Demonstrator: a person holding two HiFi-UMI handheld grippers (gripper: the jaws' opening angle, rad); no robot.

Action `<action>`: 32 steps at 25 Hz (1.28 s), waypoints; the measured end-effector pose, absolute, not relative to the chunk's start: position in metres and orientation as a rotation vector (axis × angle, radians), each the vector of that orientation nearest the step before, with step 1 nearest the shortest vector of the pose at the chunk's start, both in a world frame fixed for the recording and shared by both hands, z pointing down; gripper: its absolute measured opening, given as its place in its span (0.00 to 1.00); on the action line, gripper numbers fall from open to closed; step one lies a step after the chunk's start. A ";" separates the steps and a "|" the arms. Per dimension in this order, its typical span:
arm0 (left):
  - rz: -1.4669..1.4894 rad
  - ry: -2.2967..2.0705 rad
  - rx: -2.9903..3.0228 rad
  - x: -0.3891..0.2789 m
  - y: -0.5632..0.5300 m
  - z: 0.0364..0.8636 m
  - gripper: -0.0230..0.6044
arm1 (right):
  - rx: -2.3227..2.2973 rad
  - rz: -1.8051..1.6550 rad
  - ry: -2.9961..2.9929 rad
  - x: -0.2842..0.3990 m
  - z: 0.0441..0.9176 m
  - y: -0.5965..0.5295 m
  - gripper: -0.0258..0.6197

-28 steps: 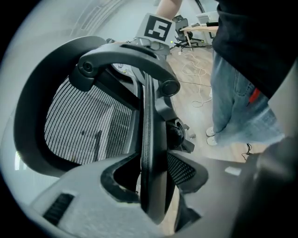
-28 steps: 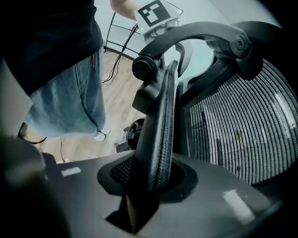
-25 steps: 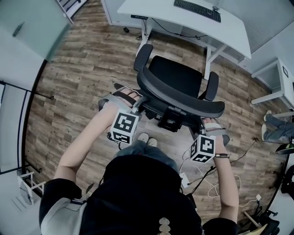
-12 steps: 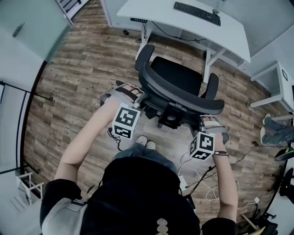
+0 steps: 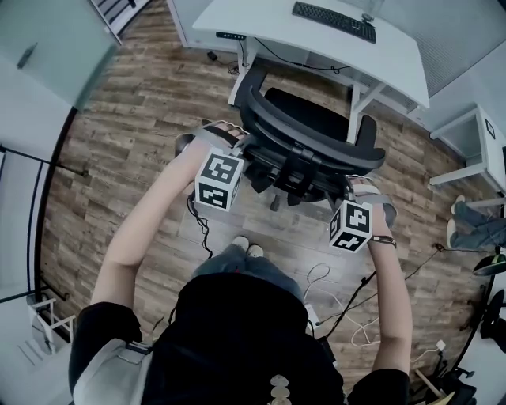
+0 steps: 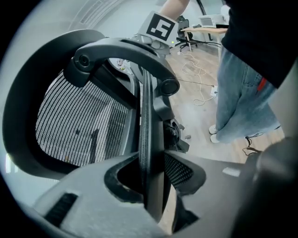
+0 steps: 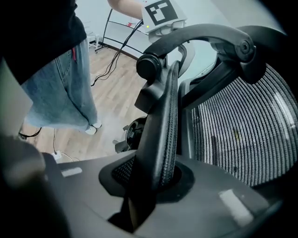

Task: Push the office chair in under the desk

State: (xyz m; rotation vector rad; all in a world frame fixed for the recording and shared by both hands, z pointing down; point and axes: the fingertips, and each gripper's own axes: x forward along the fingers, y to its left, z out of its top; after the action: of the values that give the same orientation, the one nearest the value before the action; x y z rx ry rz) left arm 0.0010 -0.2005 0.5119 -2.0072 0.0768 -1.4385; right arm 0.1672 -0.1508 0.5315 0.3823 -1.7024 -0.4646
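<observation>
- Chair (image 5: 304, 126) has rolled toward the desk (image 5: 237, 20) over the last second, and the person's arms now reach further out
- Seat front is now at the desk's near edge, lined up between the desk legs, and one armrest (image 5: 251, 79) is right at that edge
- Backrest (image 5: 316, 154) and the wheel base are still out on the floor in front of the desk
- Left hand-held gripper (image 5: 239, 147) is pinching the backrest's edge, with the mesh rim between its jaws. They've just been closing a little tighter on it
- Right hand-held gripper (image 5: 353, 187) has the same pinch on the opposite edge and has also just tightened slightly
- My read: push is under way, roughly halfway, and both grips look firm enough to steer
- Next it needs a straight, even shove from both sides
- Risk: armrests could catch the desk edge or a leg if the chair yaws
- Cables (image 5: 340, 297) lie on the floor behind the chair, not in its path
</observation>
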 end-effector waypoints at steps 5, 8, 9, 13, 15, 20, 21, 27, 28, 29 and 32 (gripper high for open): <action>-1.450 0.077 -2.013 0.016 -0.235 0.514 0.26 | 0.381 -0.481 -1.703 0.183 0.532 -0.186 0.19; -1.465 0.088 -2.020 0.022 -0.259 0.514 0.26 | 0.374 -0.487 -1.705 0.190 0.533 -0.212 0.19; -1.470 0.091 -2.024 0.024 -0.266 0.514 0.26 | 0.369 -0.488 -1.707 0.191 0.534 -0.220 0.19; -1.487 0.095 -2.033 0.026 -0.292 0.516 0.26 | 0.359 -0.497 -1.712 0.195 0.535 -0.249 0.19; -1.492 0.096 -2.037 0.028 -0.306 0.516 0.26 | 0.358 -0.502 -1.710 0.197 0.535 -0.264 0.19; -1.482 0.113 -2.035 0.028 -0.355 0.515 0.26 | 0.358 -0.500 -1.712 0.197 0.535 -0.314 0.19; -1.480 0.114 -2.035 0.028 -0.365 0.515 0.26 | 0.357 -0.498 -1.713 0.196 0.535 -0.324 0.19; -1.476 0.102 -2.038 0.029 -0.423 0.516 0.26 | 0.346 -0.468 -1.720 0.197 0.537 -0.381 0.19; -1.473 0.101 -2.038 0.029 -0.433 0.516 0.26 | 0.345 -0.465 -1.720 0.197 0.537 -0.392 0.19; -1.471 0.101 -2.038 0.029 -0.443 0.515 0.26 | 0.346 -0.461 -1.719 0.197 0.537 -0.402 0.19; -1.468 0.102 -2.039 0.028 -0.469 0.514 0.26 | 0.345 -0.449 -1.718 0.196 0.537 -0.428 0.19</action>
State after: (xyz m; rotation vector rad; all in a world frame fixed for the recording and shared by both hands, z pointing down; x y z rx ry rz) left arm 0.0282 -0.4689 0.5143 -2.0391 0.1018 -1.4678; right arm 0.1962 -0.4283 0.5366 0.3453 -1.7175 -0.4492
